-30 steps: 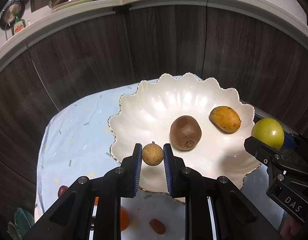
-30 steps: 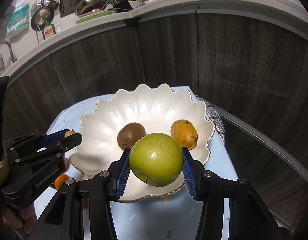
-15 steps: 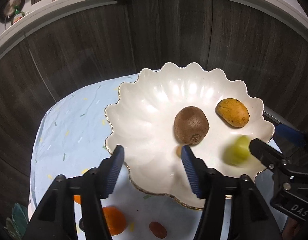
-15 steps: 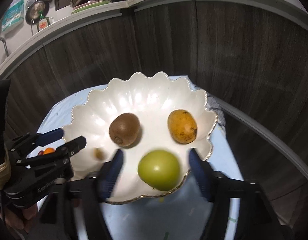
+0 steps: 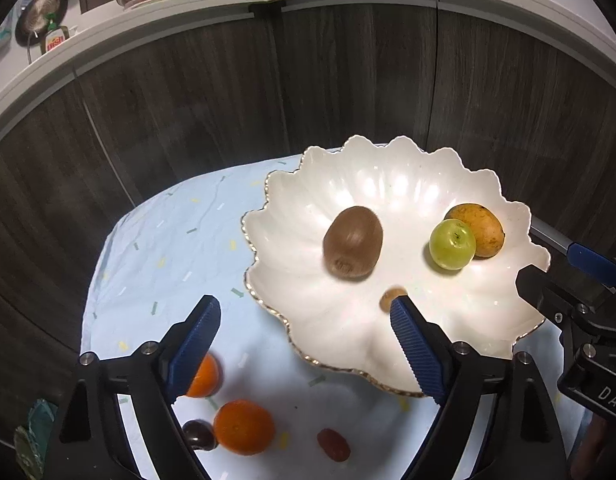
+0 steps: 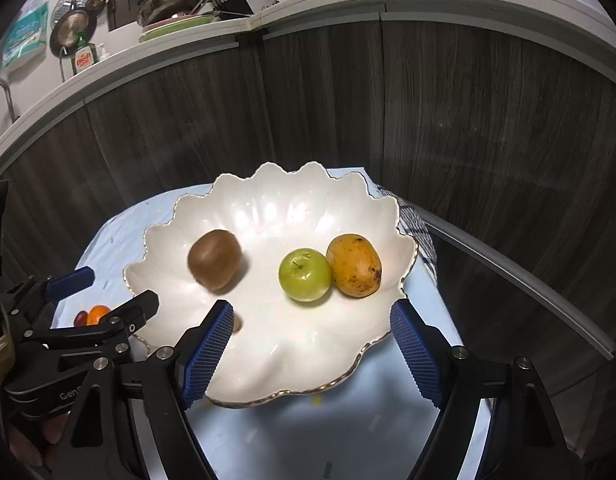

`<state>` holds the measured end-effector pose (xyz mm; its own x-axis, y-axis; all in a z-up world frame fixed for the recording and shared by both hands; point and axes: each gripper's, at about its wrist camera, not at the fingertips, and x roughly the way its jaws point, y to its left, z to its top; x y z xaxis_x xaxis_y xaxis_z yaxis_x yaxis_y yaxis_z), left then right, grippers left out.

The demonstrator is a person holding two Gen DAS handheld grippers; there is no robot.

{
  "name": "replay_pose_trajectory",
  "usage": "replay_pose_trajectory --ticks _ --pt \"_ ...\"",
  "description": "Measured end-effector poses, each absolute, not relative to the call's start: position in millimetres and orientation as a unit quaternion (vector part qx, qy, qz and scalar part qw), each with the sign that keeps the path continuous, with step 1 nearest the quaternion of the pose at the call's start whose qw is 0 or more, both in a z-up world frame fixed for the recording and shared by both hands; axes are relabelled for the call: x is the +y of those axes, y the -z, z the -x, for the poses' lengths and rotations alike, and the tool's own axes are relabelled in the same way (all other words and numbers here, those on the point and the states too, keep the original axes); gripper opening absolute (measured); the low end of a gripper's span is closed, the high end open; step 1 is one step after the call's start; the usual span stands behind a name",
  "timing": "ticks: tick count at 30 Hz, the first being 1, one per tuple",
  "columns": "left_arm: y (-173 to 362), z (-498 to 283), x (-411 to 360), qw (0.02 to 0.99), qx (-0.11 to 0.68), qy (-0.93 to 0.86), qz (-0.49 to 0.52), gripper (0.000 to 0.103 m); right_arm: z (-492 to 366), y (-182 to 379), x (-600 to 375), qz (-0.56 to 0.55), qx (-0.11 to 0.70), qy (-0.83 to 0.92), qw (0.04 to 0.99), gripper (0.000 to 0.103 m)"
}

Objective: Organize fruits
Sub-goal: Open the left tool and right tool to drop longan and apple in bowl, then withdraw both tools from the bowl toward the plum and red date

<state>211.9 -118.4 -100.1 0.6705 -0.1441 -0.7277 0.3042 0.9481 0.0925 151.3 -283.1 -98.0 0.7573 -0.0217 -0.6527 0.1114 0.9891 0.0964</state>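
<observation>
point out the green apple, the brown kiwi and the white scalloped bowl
round green apple (image 6: pixel 305 275), right wrist view, middle of its skin
fuzzy brown kiwi (image 6: pixel 215 260), right wrist view, its side
white scalloped bowl (image 5: pixel 404 168), left wrist view, far rim

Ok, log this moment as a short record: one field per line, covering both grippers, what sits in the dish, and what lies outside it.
left gripper: open, empty
right gripper: open, empty
dish: white scalloped bowl on blue cloth
in bowl: kiwi, green apple touching mango, small brown fruit
on cloth: two oranges, dark plum, red fruit
</observation>
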Motion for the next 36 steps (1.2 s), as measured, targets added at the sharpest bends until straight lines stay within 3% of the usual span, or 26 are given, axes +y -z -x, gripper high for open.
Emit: replay_pose_trajectory --ticks 36 --pt "79 -169 -48 0.921 0.371 0.094 -0.077 0.089 -116 71 -228 -0.027 0.324 0.012 0.946 0.081"
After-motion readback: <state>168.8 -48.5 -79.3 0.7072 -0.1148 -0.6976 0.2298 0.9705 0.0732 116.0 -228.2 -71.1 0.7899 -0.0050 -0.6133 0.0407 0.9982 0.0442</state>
